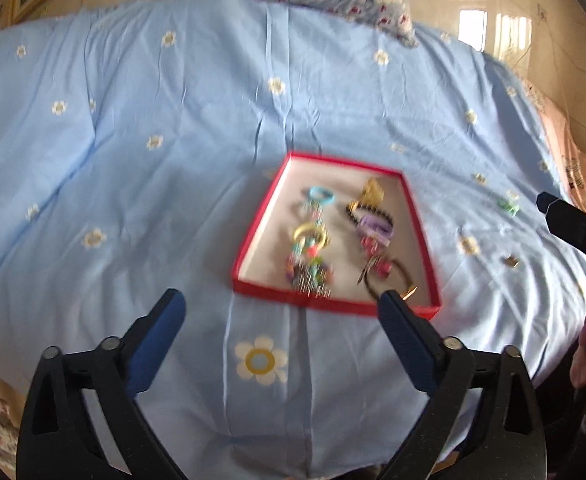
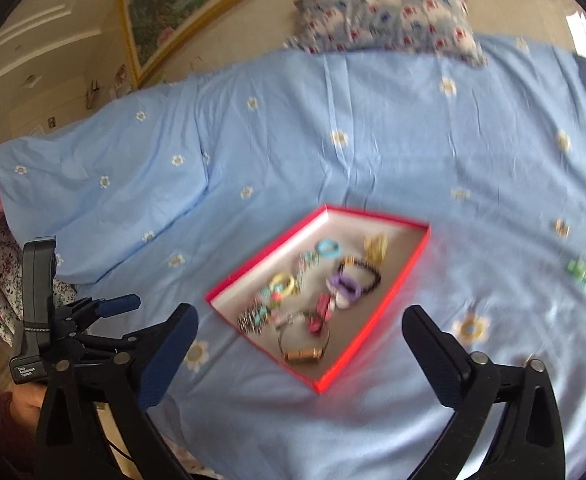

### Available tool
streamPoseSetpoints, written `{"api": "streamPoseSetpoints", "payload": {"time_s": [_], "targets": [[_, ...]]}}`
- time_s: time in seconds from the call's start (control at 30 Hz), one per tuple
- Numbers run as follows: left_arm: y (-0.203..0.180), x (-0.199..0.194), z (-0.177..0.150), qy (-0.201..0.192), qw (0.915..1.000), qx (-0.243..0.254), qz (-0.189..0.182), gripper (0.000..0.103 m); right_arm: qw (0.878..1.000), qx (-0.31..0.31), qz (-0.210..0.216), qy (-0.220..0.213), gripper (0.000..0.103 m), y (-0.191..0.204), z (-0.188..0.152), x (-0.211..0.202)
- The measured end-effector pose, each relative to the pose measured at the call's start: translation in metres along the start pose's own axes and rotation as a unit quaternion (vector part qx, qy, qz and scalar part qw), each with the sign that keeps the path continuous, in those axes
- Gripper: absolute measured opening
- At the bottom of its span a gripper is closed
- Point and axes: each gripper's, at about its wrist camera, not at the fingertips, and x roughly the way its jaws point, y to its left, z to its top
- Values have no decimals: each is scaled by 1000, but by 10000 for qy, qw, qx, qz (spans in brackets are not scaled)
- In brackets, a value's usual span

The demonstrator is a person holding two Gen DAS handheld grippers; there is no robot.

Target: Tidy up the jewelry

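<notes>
Both grippers, left (image 1: 281,312) and right (image 2: 299,330), hang wide open and empty above the bed (image 1: 133,160); jewelry (image 1: 313,248) fills the red tray (image 1: 253,236), a green piece (image 1: 509,205) nearer the bed's right edge.

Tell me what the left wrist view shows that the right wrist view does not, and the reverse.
Only the left wrist view shows a small gold piece lying on the bedspread to the right of the tray. Only the right wrist view shows the large framed picture on the wall. Both show the red-rimmed tray of jewelry, the green piece outside it, the patterned pillow, and open, empty grippers.
</notes>
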Motion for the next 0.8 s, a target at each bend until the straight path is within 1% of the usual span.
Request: {"api": "streamPoseSetpoints", "payload": {"time_s": [0.03, 0.1, 0.17, 0.23, 0.3, 0.37, 0.43, 0.53, 0.67, 0.8], "targets": [[-1, -6, 5, -112, 9999, 45, -34, 103, 9998, -170, 2, -121, 103, 6, 11, -10], [-6, -12, 12, -280, 9994, 196, -29, 103, 9989, -407, -8, -215, 103, 16, 24, -19], [-10, -8, 12, -293, 9990, 285, 168, 103, 9981, -607, -67, -115, 103, 25, 29, -18], [-10, -1, 5, -232, 9991, 220, 274, 103, 9973, -658, -303, -111, 103, 28, 20, -12], [-9, 7, -5, -153, 9993, 83, 330, 103, 9975, -542, -449, -50, 103, 25, 5, -1], [-7, 15, -15, -73, 9991, -13, 422, 103, 9982, -346, -497, 8, 103, 17, -10, 8], [-6, 24, -25, 71, 9987, -30, 511, 103, 9985, -132, -534, 87, 103, 7, -28, 21], [-7, 32, -37, 193, 9978, -31, 640, 103, 9981, 75, -561, 258, 103, -3, -45, 33], [-8, 35, -44, 336, 9969, -58, 716, 103, 9973, 86, -629, 367, 103, -5, -56, 39], [-10, 31, -43, 394, 9959, -51, 817, 103, 9965, 70, -686, 474, 103, -1, -62, 41]]}}
